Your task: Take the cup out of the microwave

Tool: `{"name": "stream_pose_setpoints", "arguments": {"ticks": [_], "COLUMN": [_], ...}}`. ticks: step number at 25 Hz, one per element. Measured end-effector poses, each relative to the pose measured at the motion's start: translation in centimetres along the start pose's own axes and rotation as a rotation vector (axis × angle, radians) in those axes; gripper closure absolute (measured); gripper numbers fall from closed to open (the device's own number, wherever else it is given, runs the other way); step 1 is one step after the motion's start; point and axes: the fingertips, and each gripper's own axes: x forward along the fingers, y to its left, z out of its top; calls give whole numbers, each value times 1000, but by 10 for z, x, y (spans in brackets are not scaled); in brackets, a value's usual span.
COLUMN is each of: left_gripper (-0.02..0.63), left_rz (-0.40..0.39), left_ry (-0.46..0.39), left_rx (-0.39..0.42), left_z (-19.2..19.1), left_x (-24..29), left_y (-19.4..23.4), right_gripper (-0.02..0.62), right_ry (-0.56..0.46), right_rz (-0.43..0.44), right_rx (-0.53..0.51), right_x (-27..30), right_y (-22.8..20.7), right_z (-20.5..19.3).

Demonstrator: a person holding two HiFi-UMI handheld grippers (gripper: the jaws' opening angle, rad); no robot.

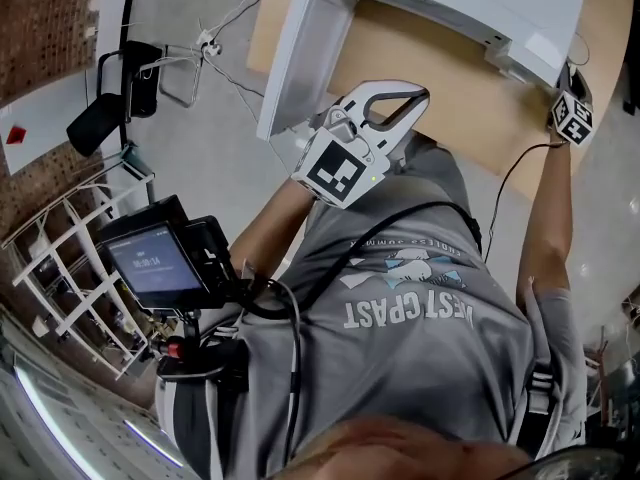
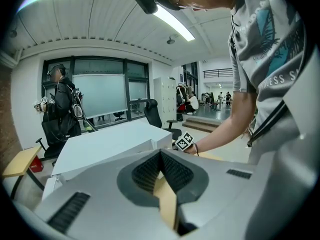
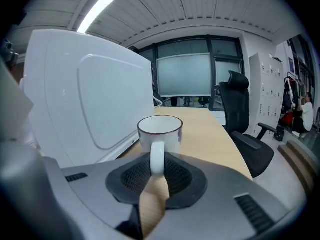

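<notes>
Beside the microwave [image 1: 450, 8], at its right-hand end: cup [image 3: 160, 131], upright, white with a dark rim, outside the oven and over the table [image 3: 205, 129].
Right gripper [image 3: 157, 166]: narrowed onto the cup's handle [image 3: 157, 154], pads pressing it from both sides, mug body just ahead of the jaw tips.
Cup against the microwave: close to the white side wall [image 3: 85, 94], apparently not touching. Contact of the base with the table not readable from any view.
Left gripper [image 2: 160, 154]: in front of the microwave, near the door [image 1: 300, 58], jaws brought together with nothing between them.
Door: swung out from the microwave's left edge, standing open.
Done, by the look of it: the removal itself, with the cup clear of the microwave.
Left, as a judgement: setting the cup down on the bare wood beside the microwave, then easing the right jaws off the handle. Possibly shutting the door, though not named in the task.
Risk: tilt about the thin handle grip, so a level wrist needed right down to touchdown.
</notes>
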Motion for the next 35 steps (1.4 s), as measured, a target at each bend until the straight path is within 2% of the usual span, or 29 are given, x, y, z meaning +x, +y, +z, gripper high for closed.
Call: {"name": "stream_pose_setpoints", "arguments": {"ticks": [4,8,11,16,19,25,30,35], "left_gripper": [563,563,563,563,563,563,563,563], "left_rz": [-12,-30,-36,-48,-67,-109,-109,-110], "left_ry": [2,11,1,-25,-46,-142,-184,-235], "left_rx": [14,68,76,89,102,177,214,245], "left_z": [-2,-3,-2,2,-3,-13,-30,-44], "left_x": [-3,-7,-8,-8,-23,-103,-158,-228], "left_y": [-2,-5,-7,-12,-12,7,11,9], "right_gripper": [524,521,419,411,411,411,411,411], "right_ry": [9,62,80,124,138,97,14,-87], "right_rz": [-3,1,-14,-36,-92,-215,-226,-199], "right_rx": [-18,7,30,19,35,52,8,-80], "right_x": [0,2,1,-15,-40,-113,-169,-231], "right_y": [2,-1,-9,-25,-23,29,92,183], "right_z": [-2,-12,-19,-29,-33,-16,15,70]}}
